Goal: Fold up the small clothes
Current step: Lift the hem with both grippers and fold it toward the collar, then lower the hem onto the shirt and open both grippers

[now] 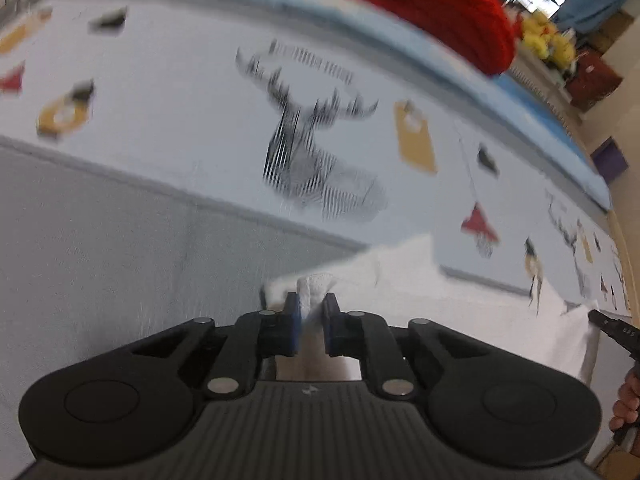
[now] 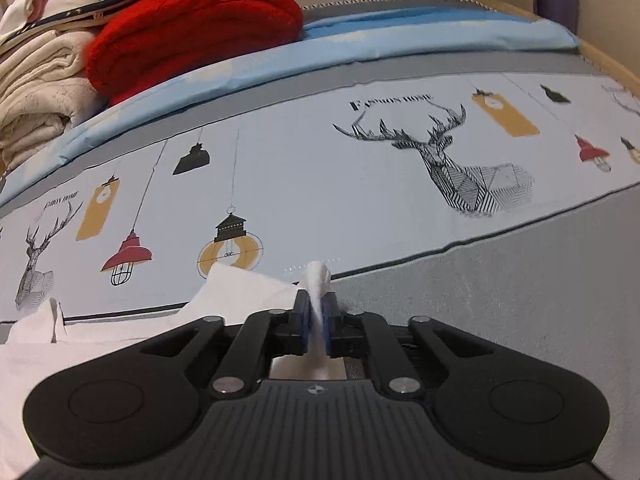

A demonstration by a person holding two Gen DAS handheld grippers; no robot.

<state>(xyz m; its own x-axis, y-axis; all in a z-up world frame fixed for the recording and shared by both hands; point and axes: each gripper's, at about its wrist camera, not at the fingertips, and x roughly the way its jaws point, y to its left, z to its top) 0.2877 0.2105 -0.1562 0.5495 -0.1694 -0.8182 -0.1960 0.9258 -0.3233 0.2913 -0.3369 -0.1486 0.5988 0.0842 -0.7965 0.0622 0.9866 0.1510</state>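
1. You are risking a slip: each tongs is pinching only a small bunch of the white garment (image 2: 240, 292), so a quick lift or pulling the hands apart could tear it free.
2. The left tongs (image 1: 311, 320) is clenched on a fold of the white cloth, nearly closed.
3. The right tongs (image 2: 317, 322) is also gripping a thin pinch of it, jaws almost together.
4. The garment is lying on the bed (image 2: 520, 300), near its grey edge, between both tongs.
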